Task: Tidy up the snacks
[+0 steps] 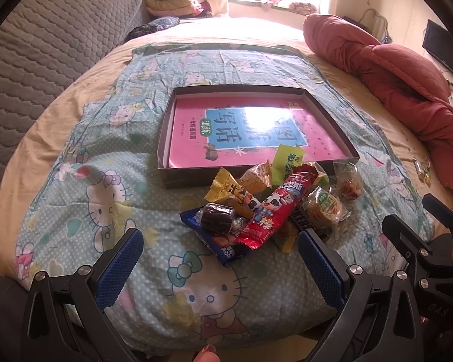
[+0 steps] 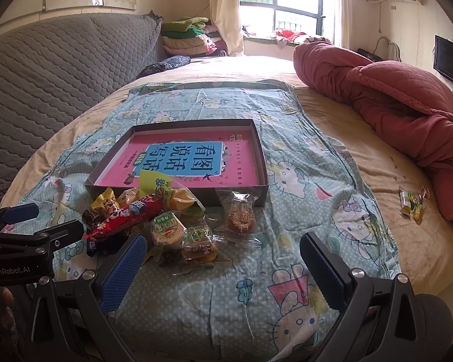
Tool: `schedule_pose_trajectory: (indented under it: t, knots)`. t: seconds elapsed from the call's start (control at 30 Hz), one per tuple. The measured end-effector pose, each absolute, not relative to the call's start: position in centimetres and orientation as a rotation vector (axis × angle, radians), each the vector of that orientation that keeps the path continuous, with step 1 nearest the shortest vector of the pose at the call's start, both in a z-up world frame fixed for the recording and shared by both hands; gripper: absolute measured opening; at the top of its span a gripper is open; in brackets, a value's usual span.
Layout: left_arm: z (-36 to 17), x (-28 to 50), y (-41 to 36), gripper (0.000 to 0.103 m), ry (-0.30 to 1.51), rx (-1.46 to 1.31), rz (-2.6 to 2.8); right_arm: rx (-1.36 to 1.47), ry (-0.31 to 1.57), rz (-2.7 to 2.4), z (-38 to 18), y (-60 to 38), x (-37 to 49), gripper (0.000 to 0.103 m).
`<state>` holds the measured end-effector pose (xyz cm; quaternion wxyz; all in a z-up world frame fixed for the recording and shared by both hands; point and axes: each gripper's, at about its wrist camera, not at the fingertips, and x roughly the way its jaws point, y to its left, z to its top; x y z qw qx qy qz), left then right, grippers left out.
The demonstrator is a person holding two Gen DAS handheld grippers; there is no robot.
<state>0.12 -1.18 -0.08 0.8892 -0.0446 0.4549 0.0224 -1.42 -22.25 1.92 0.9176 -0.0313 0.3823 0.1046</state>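
Observation:
A heap of wrapped snacks [image 1: 265, 205] lies on the Hello Kitty cloth in front of a shallow dark box [image 1: 178, 175] lined with a pink book. A long red packet [image 1: 271, 208] tops the heap, with a dark brown cake [image 1: 217, 217], a blue packet [image 1: 223, 247] and a round biscuit pack [image 1: 326, 208]. My left gripper [image 1: 220, 267] is open and empty just before the heap. In the right wrist view the heap [image 2: 154, 220] sits left of centre, the box [image 2: 262, 193] behind it. My right gripper [image 2: 223, 268] is open and empty, right of the heap.
A red quilt [image 2: 401, 99] is bunched along the bed's right side, with a small yellow-green packet [image 2: 410, 205] lying beside it. A grey quilted headboard [image 2: 45, 69] rises on the left. Folded clothes [image 2: 187, 39] are stacked by the window.

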Motion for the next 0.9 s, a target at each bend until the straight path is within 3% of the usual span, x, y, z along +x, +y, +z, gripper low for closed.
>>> schedule_pose_trajectory:
  t: [0.9]
  knots:
    - [-0.22, 0.93, -1.14, 0.102, 0.958, -0.1, -0.071, -0.047, 0.791, 0.231, 1.8, -22.26, -1.17, 0.102]
